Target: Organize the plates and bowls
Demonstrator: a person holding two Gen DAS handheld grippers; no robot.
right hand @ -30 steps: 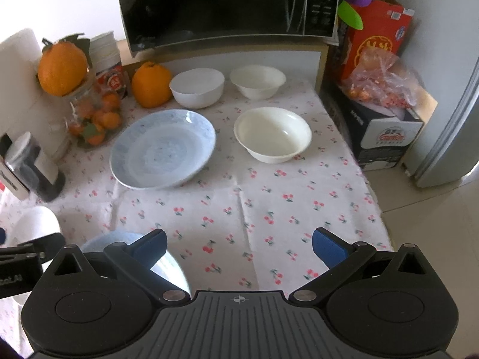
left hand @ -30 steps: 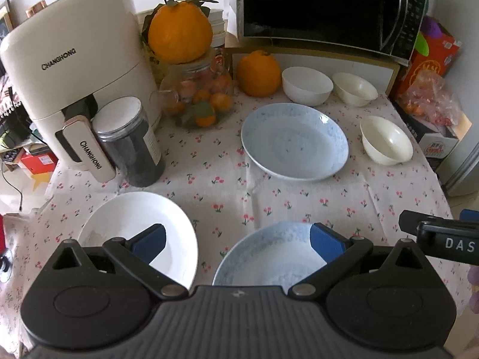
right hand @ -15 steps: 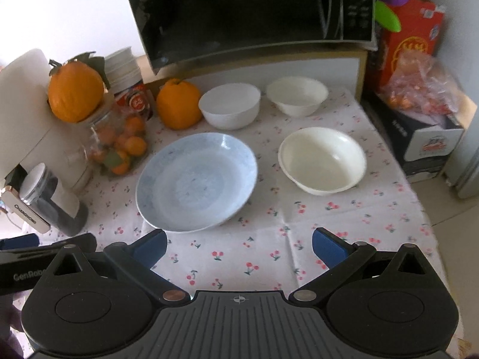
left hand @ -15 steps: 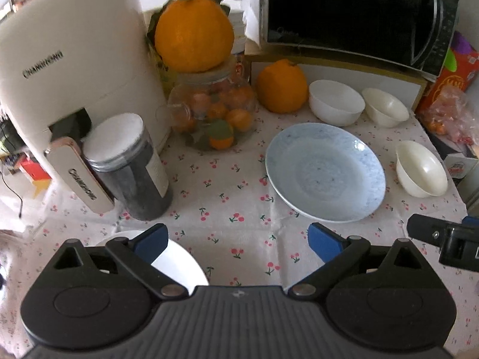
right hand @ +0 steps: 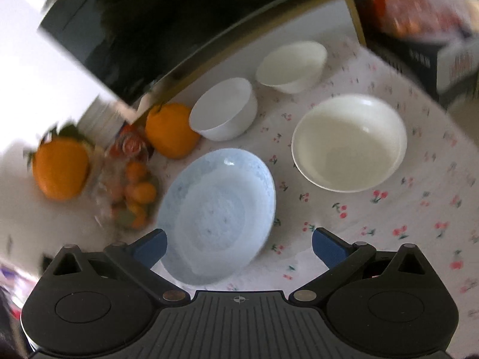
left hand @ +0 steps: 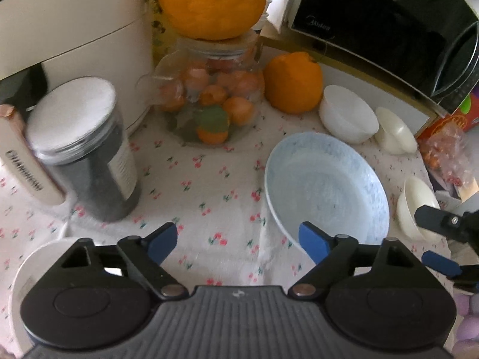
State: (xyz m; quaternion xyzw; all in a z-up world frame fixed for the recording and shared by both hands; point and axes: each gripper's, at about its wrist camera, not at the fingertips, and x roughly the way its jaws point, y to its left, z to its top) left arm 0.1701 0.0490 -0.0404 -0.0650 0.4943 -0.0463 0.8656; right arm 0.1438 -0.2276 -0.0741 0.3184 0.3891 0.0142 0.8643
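Note:
A pale blue plate (left hand: 326, 188) (right hand: 215, 218) lies mid-table on the cherry-print cloth. Behind it stand a white bowl (left hand: 347, 113) (right hand: 224, 110) and a small cream bowl (left hand: 395, 134) (right hand: 292, 65); a larger cream bowl (left hand: 416, 209) (right hand: 350, 143) sits to its right. A white plate (left hand: 30, 269) shows at the lower left. My left gripper (left hand: 239, 242) is closing with only cloth between its jaws; its right pad overlaps the blue plate's near rim. My right gripper (right hand: 239, 246) (left hand: 440, 242) is open, the blue plate's near edge showing between its fingers, untouched.
A cream air fryer (left hand: 74, 15), a dark jar with a white lid (left hand: 83, 155) and a glass jar of small oranges (left hand: 209, 101) topped by a big orange (left hand: 212, 0) crowd the left. Another orange (left hand: 293, 83), a microwave (left hand: 389, 30) and a snack bag (left hand: 443, 152) line the back and right.
Both grippers have moved forward and down toward the blue plate. The nearer blue plate has dropped out of view. The left jaws have narrowed; the right view has rolled.

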